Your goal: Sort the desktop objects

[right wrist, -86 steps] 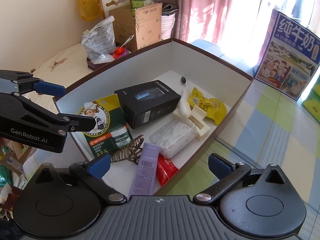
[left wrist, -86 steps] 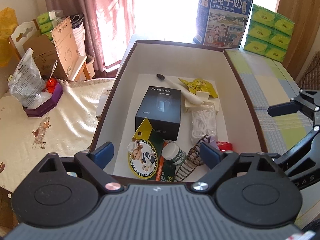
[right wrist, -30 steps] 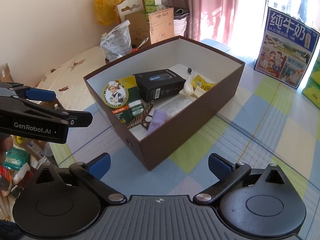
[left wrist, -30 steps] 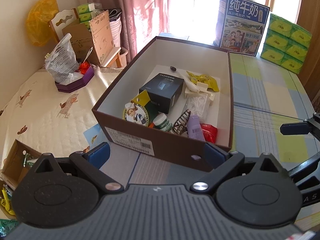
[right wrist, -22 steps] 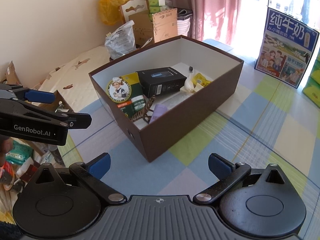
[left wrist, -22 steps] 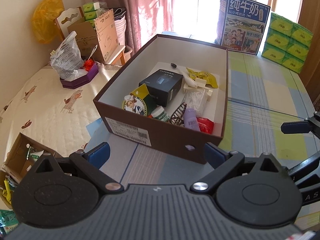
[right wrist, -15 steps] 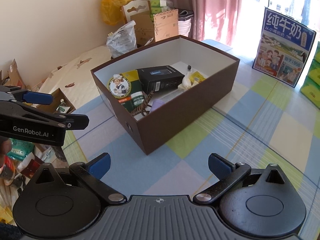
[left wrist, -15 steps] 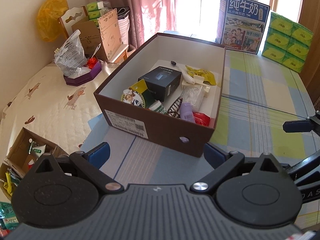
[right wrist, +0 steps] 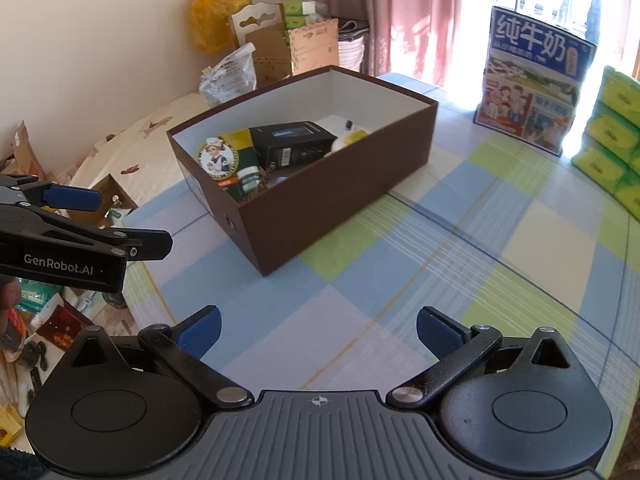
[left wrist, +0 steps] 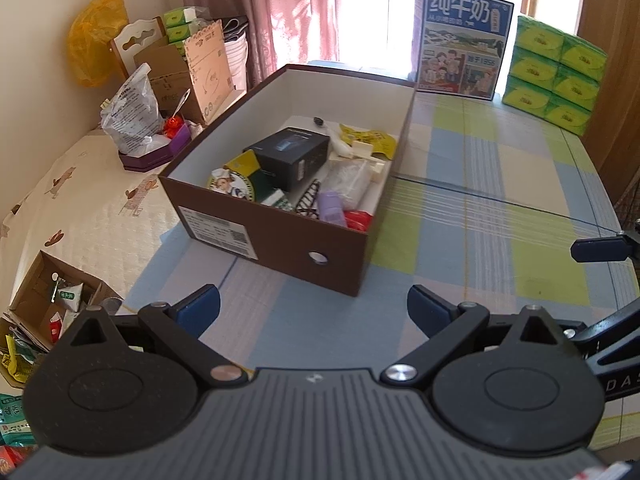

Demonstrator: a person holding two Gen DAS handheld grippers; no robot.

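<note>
On the left, a cream bedspread with small animal prints (left wrist: 80, 200) runs beside the desk, and a purple tray holding a crinkled clear plastic bag (left wrist: 154, 152) rests on it. The left gripper (left wrist: 313, 309) hangs above the near edge of the desk covered in a blue, green and cream checked cloth (left wrist: 480, 216), its blue-padded jaws released wide with nothing between them. Ahead of it sits the open brown cardboard shoebox with white lining (left wrist: 276, 240), holding the sorted things: a round-badged green packet (left wrist: 230, 184), a black rectangular carton (left wrist: 292, 152), a lilac tube (left wrist: 330, 208), a red wrapper (left wrist: 358, 218) and a yellow sachet (left wrist: 368, 138). Behind the box stands a blue milk carton with Chinese lettering (left wrist: 460, 36); stacked green tissue packs (left wrist: 560, 76) lie further right. The right gripper (right wrist: 318, 330) also hovers over bare cloth, jaws spread and empty, well short of the box
</note>
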